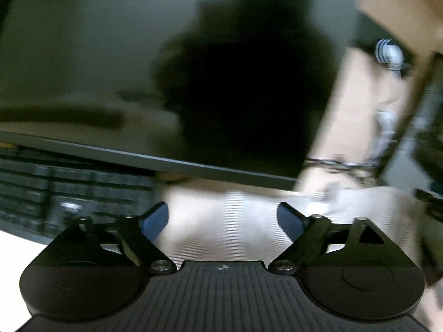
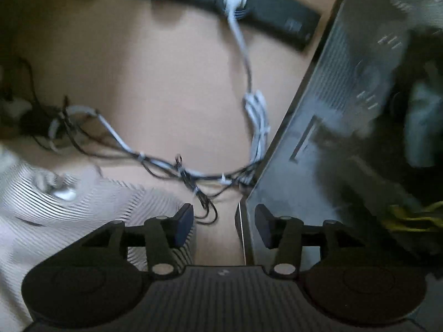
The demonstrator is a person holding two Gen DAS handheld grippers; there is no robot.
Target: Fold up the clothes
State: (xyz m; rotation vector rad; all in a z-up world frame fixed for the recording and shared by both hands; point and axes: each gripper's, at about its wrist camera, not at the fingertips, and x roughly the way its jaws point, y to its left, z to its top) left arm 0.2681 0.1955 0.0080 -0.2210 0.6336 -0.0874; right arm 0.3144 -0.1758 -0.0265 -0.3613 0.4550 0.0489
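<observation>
A white garment with thin dark stripes (image 1: 235, 221) lies just ahead of my left gripper (image 1: 223, 218), between its blue-padded fingers. The left gripper is open and holds nothing. In the right wrist view the same striped garment (image 2: 91, 210) lies at the lower left, partly under the left finger of my right gripper (image 2: 224, 221). The right gripper is open and empty, above the gap between the garment and a dark case. Both views are blurred by motion.
A dark monitor or panel (image 1: 110, 55) fills the left view above a keyboard (image 1: 69, 179). On the tan surface (image 2: 166, 83) lie a black power strip (image 2: 263, 13), a white cable (image 2: 254, 110) and tangled black wires (image 2: 180, 168). A dark computer case (image 2: 346, 110) stands at right.
</observation>
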